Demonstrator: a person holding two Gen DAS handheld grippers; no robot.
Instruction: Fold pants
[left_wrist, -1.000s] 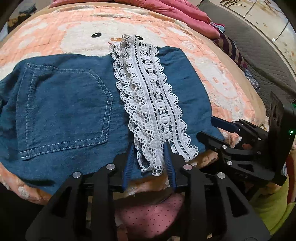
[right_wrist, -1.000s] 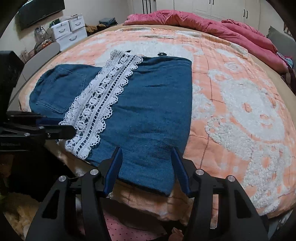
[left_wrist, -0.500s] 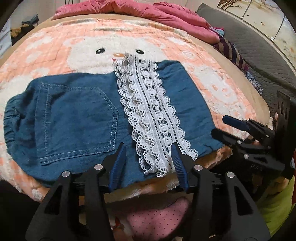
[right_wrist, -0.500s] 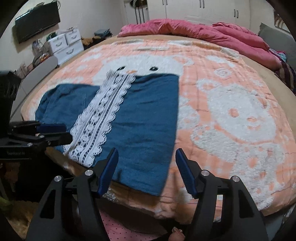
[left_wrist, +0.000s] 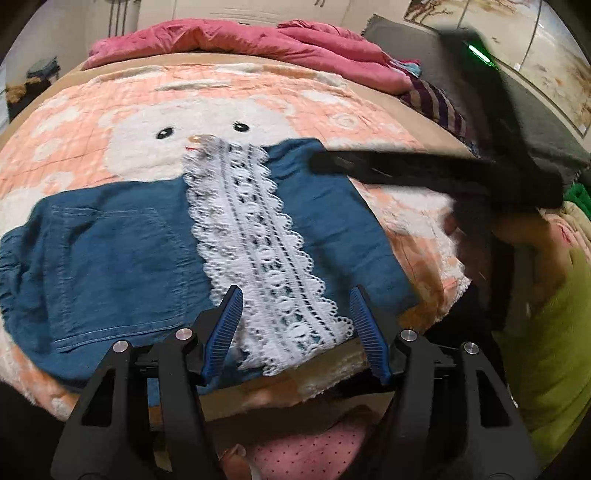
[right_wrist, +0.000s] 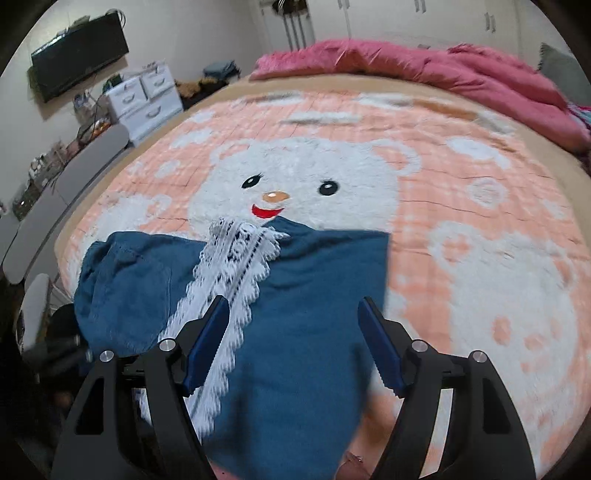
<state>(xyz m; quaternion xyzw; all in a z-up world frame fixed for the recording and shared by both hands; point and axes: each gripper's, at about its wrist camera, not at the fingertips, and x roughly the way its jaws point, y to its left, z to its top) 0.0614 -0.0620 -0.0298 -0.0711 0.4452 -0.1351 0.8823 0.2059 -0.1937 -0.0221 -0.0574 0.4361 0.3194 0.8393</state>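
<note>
Now both grippers, left (left_wrist: 295, 328) and right (right_wrist: 293, 341), are opening, empty, above the pants (left_wrist: 122, 258); the lace hem (left_wrist: 258, 254) near the bed (left_wrist: 369, 110) edge could slip off.

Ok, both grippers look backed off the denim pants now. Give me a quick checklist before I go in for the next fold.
1. Left gripper free of cloth: ok. Its jaws are opening, with the lace band seen between them but not pinched.
2. Right gripper free of cloth: ok. Jaws opening above the pants, nothing gripped.
3. Pants lying flat on the blanket: ok, folded with the lace on top.
4. Near edge of pants fully on the bed: cannot tell; it lies near the bed's edge, partly hidden.
5. Sharp view for aiming: not ok, both views are blurred.
</note>
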